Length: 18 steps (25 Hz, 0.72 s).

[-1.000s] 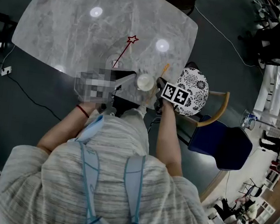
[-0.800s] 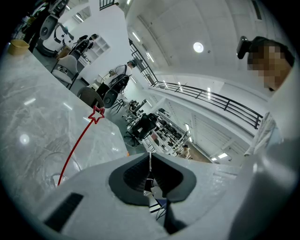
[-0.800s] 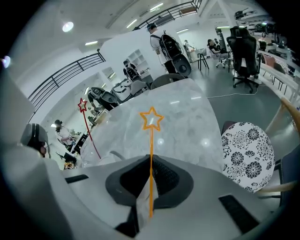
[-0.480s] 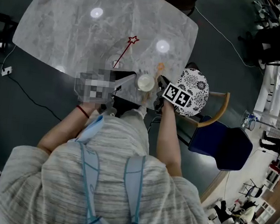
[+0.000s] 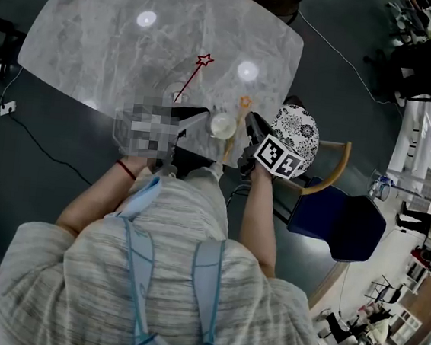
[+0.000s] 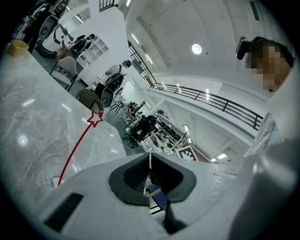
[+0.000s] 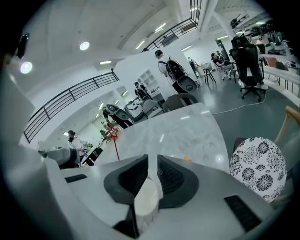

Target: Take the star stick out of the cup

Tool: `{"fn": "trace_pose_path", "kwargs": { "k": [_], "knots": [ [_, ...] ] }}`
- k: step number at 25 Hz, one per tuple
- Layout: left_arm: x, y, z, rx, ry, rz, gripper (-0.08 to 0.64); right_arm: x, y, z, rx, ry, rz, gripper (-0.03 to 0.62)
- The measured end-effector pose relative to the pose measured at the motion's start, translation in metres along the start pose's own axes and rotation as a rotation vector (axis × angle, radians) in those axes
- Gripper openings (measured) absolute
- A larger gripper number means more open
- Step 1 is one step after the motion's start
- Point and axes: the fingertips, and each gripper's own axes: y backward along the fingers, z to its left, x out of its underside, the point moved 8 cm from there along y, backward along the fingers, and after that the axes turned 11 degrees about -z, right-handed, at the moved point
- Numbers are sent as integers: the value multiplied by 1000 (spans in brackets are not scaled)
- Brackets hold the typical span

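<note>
The star stick stands in the clear cup by the near edge of the table. Its long axis leans away toward the far right corner, star end up. The left hand-held gripper is nearer, with the cup just beside it on its left. Its jaws are together and probably empty. The right hand-held gripper, farther along the near edge, is pinched on a thin pale strip.

Glossy marble-look table bouncing the lamp glare; cup clear, see-through; seat cushion in patterned cloth.
</note>
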Motion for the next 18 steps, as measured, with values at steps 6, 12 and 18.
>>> {"fn": "trace_pose_path", "kwargs": {
  "k": [6,12,18],
  "knots": [
    [-6,2,-2,6,-8,-16,23,-27,7,37,-85,74,-73,23],
    [-9,6,-2,1,-10,-28,23,-33,6,69,-172,129,-84,23],
    [-12,16,-1,-12,-10,-51,23,-33,0,95,-237,194,-68,23]
  ]
}}
